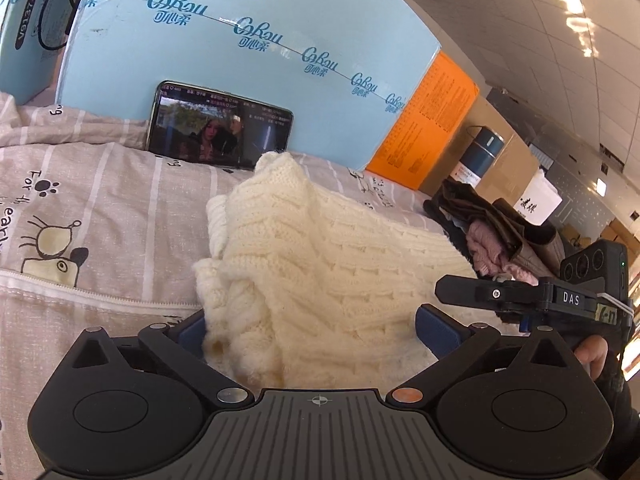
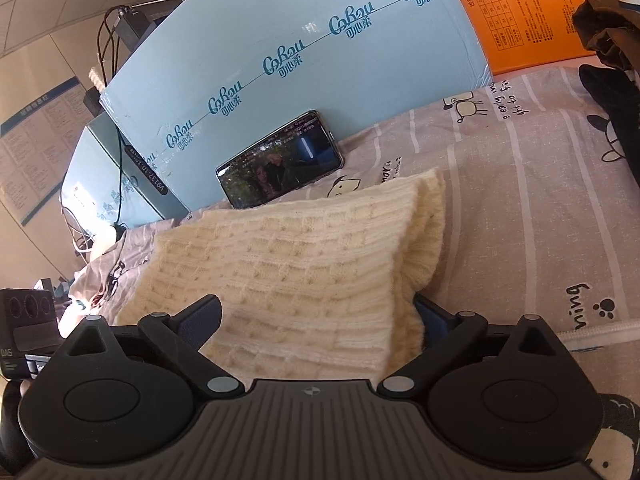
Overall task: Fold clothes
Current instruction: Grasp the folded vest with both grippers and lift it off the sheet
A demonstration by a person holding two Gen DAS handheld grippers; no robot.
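Sweater (image 1: 320, 264) (cream knit) bunched between wide-apart jaws of left gripper (image 1: 316, 330) and right gripper (image 2: 320, 322).

Black gripper (image 1: 312, 328), blue pads (image 1: 434, 326), perhaps rubber

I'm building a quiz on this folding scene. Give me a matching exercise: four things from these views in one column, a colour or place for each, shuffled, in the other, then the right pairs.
Things:
1. sweater
2. phone
3. flask
4. pink garment

Descriptions:
A. leaning against the light blue box
B. cream knit, between the fingers of the left gripper and the right gripper
C. in the pile of dark clothes to the right
D. dark teal, standing beside the orange box

Pairs: 1-B, 2-A, 3-D, 4-C
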